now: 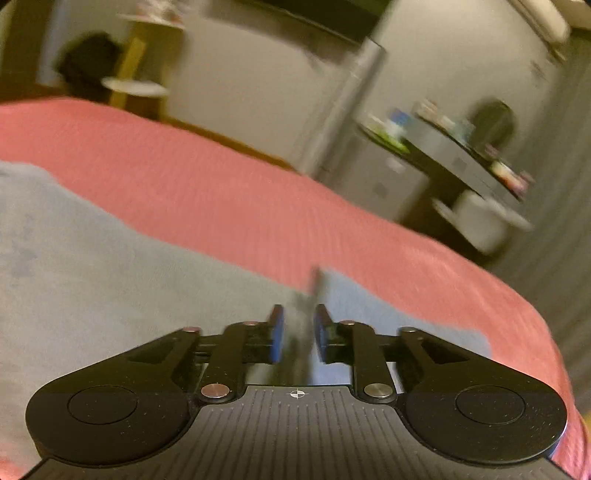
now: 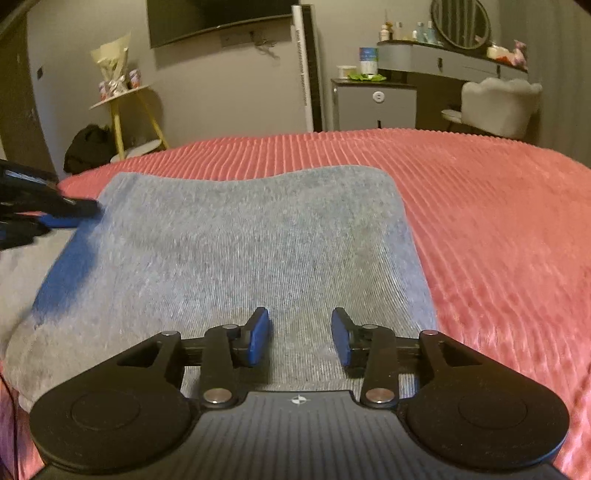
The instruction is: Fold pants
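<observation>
Grey pants [image 2: 240, 240] lie folded into a broad flat panel on a pink ribbed bedspread [image 2: 480, 221]. My right gripper [image 2: 300, 338] hovers over the near part of the panel, open, its blue pads apart with nothing between them. My left gripper [image 2: 79, 214] shows at the left edge of the right wrist view, at the panel's far left corner. The left wrist view is blurred. There my left gripper [image 1: 300, 332] stands open over the pants [image 1: 92, 277], and a thin dark fold edge of the cloth [image 1: 312, 295] runs up through the gap without the pads pressing on it.
Beyond the bed's far edge stand a yellow-legged side table [image 2: 122, 96], a black bag [image 2: 88, 147] on the floor, a grey cabinet [image 2: 373, 103], a white chair [image 2: 498, 103] and a dressing table with a round mirror [image 2: 461, 22]. Pink bedspread stretches right of the pants.
</observation>
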Demonstrator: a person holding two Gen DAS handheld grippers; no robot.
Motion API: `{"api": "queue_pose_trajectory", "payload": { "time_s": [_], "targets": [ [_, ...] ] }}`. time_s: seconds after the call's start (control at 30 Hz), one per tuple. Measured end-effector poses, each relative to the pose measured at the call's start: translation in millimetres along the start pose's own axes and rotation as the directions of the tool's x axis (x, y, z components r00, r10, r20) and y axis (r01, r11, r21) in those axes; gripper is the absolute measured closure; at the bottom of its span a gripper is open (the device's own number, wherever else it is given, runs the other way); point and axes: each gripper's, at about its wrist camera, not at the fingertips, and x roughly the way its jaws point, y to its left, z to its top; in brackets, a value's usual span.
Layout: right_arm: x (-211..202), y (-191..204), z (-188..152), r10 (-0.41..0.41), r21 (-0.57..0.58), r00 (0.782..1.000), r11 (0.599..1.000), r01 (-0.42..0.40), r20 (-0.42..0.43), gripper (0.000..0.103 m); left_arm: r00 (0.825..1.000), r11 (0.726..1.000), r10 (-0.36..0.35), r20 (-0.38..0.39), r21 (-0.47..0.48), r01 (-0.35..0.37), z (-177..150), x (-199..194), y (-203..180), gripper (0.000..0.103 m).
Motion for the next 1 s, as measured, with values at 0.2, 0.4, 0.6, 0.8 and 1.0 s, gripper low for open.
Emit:
{"api": "queue_pose_trajectory", "payload": {
  "time_s": [0.2,0.4,0.6,0.8,1.0],
  "targets": [
    [3,3,-3,0.023,-0.006,1.0,1.0,-0.023,0.015,0.045,0.979,0.969,0.191,0.066,-0.171,-0.177,10,-75,99,0.023],
    [9,15,-6,0.032,0.011,0.999,0.999,-0.032,0.043,0.019,0.957,0.849,0.285,0.048,-0.477,-0.229,2,-131,219,0.02],
    [5,20,-6,0.016,-0.01,0.999,1.0,-0.015,0.046,0.032,0.987,0.796,0.158,-0.005,-0.591,-0.131,9,-90,264,0.032],
    [0,21,-5,0.007,-0.026,0.999,1.0,-0.007,0.033,0.038,0.987,0.834,0.162,0.002,-0.534,-0.136,32,-75,263,0.077],
    [7,19,-5,0.001,-0.009,0.999,1.0,0.0,0.048,0.038,0.957,0.944,0.279,0.086,-0.21,-0.256,24,-95,237,0.077]
  ]
}}
